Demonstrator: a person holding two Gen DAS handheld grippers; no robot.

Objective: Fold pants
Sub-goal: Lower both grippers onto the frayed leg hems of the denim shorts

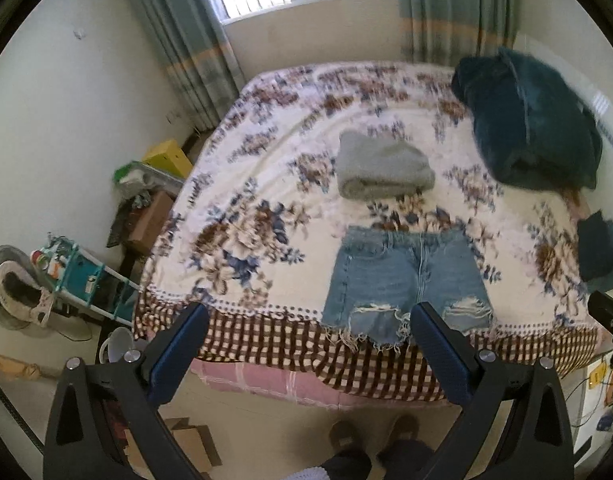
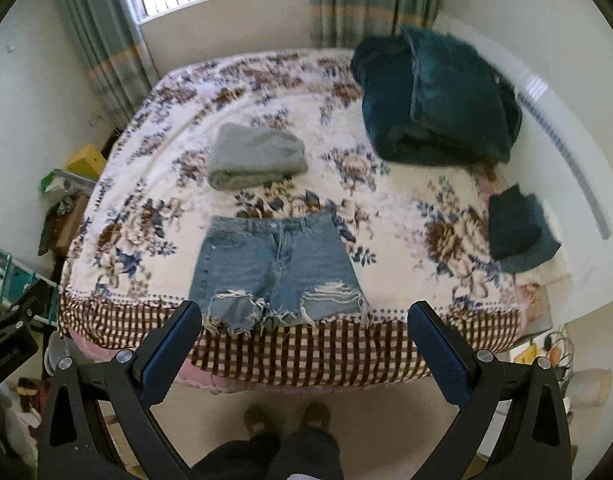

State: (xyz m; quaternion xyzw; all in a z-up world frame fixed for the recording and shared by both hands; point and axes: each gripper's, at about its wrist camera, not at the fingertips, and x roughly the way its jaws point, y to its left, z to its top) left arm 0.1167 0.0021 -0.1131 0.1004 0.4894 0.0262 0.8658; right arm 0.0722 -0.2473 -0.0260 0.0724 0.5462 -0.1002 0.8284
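Light-blue denim shorts (image 1: 402,276) with frayed, ripped hems lie flat on the floral bedspread (image 1: 266,184), waistband toward the window, hems at the near edge of the bed. They also show in the right wrist view (image 2: 274,272). My left gripper (image 1: 310,316) is open and empty, held above the floor short of the bed's near edge, with the shorts ahead and slightly right. My right gripper (image 2: 304,314) is open and empty, also short of the bed, with the shorts' hems between its fingers in the view.
A folded grey garment (image 1: 382,172) lies beyond the shorts. A dark teal blanket pile (image 1: 534,120) sits at the far right, and a small folded teal item (image 1: 598,248) at the right edge. Boxes and a cluttered shelf (image 1: 78,272) stand left of the bed. The person's feet (image 1: 370,436) are below.
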